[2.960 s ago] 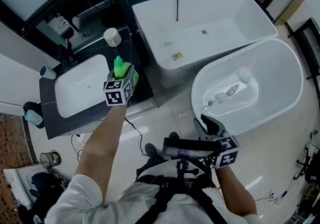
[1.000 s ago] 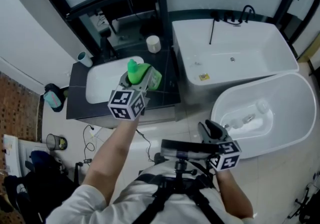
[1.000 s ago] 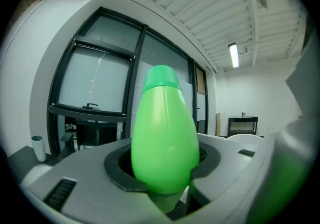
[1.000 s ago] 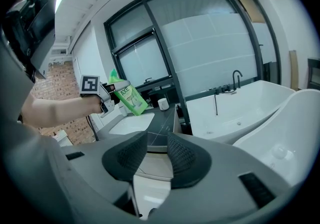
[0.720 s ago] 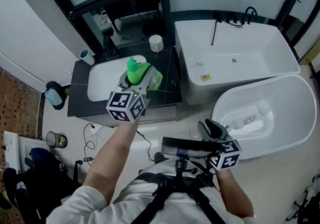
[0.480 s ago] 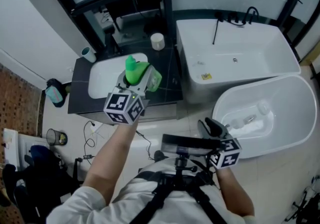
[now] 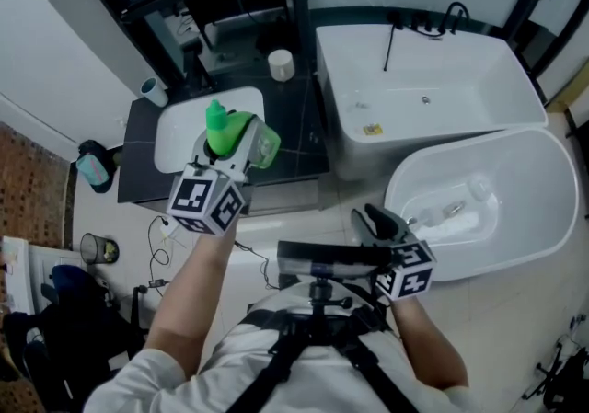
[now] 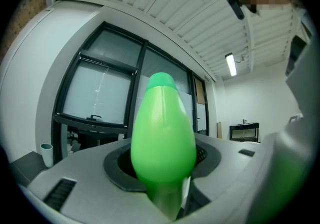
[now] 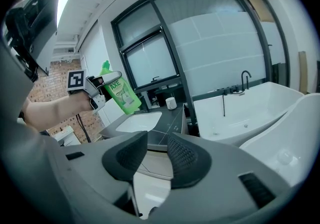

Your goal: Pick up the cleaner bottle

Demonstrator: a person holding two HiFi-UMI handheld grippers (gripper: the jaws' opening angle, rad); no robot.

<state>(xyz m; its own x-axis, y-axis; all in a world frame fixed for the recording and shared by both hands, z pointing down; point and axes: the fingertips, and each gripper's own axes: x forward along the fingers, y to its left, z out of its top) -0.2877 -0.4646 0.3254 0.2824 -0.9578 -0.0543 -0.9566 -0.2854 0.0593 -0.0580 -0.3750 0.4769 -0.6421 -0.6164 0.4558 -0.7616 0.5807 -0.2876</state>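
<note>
Cleaner bottle has shifted over the sink, clamped in left claw.

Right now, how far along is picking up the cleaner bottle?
Done: the cleaner bottle is clear of the counter, in the air above the sink. In hand: the left gripper is clamped on it. Left: nothing of the pick-up; the right gripper hangs open and empty.

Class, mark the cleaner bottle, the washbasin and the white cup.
cleaner bottle [image 7: 232, 131], head view, green body
washbasin [image 7: 177, 139], head view, bare bowl
white cup [image 7: 280, 62], head view, its top
</note>
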